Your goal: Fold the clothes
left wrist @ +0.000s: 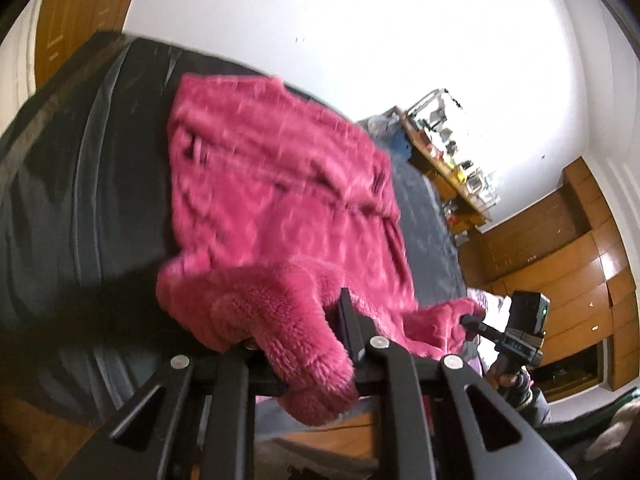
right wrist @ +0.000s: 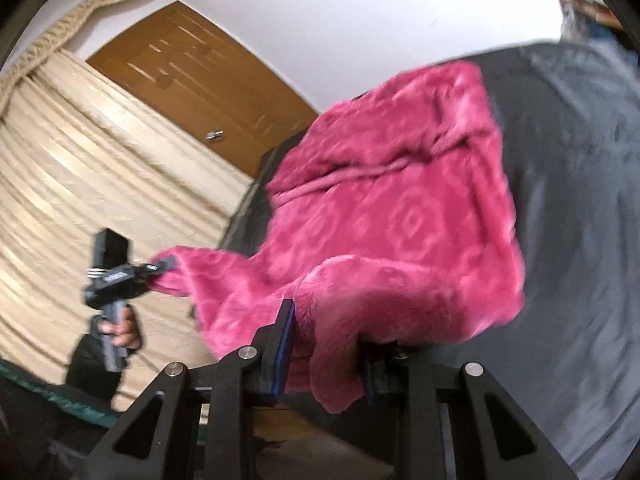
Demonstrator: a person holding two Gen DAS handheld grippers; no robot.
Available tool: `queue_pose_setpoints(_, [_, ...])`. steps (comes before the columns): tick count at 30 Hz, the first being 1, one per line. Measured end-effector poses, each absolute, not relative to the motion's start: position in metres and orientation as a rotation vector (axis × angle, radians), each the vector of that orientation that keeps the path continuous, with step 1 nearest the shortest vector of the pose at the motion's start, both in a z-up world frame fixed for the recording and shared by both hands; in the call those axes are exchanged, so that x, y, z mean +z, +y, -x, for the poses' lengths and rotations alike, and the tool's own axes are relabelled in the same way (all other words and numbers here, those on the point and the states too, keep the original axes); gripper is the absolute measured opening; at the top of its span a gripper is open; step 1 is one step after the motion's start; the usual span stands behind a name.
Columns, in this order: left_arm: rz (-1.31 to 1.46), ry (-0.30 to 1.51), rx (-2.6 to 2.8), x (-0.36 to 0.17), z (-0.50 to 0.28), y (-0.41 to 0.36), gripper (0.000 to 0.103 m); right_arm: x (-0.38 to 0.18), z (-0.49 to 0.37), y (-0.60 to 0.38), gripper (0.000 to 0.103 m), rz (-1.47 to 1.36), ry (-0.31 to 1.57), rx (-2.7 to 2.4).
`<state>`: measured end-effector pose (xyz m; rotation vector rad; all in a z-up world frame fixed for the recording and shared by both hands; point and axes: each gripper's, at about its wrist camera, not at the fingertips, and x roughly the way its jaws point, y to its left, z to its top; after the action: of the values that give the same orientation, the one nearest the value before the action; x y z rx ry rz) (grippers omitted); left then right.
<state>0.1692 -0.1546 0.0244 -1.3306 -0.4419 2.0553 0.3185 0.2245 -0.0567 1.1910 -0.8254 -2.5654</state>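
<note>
A fuzzy pink garment [left wrist: 280, 200] with a woven diamond pattern lies partly on a dark grey bed [left wrist: 80, 200]; its near edge is lifted off the bed. My left gripper [left wrist: 296, 344] is shut on one near corner of it. My right gripper [right wrist: 326, 340] is shut on the other near corner, and the pink garment [right wrist: 400, 208] stretches between them. The right gripper also shows in the left wrist view [left wrist: 472, 320], and the left gripper shows in the right wrist view [right wrist: 160, 268], each pinching the cloth. The image is blurred by motion.
The dark grey bed [right wrist: 580, 200] fills the right of the right wrist view. A cream curtain [right wrist: 80, 160] and a wooden door [right wrist: 192, 76] stand behind. A cluttered wooden desk [left wrist: 452, 160] and wooden cabinets [left wrist: 560, 260] line the far wall.
</note>
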Motion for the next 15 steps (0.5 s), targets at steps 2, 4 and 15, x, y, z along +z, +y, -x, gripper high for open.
queue_pose_setpoints(2, [1.307, -0.443, 2.061, 0.030, -0.156, -0.148, 0.020, -0.046, -0.311, 0.228, 0.030, -1.211, -0.742, -2.644])
queue_pose_setpoints(4, [1.287, -0.439, 2.065, 0.035, -0.143, -0.140, 0.020, -0.035, -0.303, 0.233, 0.030, -1.202, -0.683, -2.693])
queue_pose_setpoints(15, [1.247, -0.488, 2.079, 0.051, -0.087, -0.130, 0.020, -0.005, -0.241, 0.252, 0.030, -1.138, -0.609, -2.776])
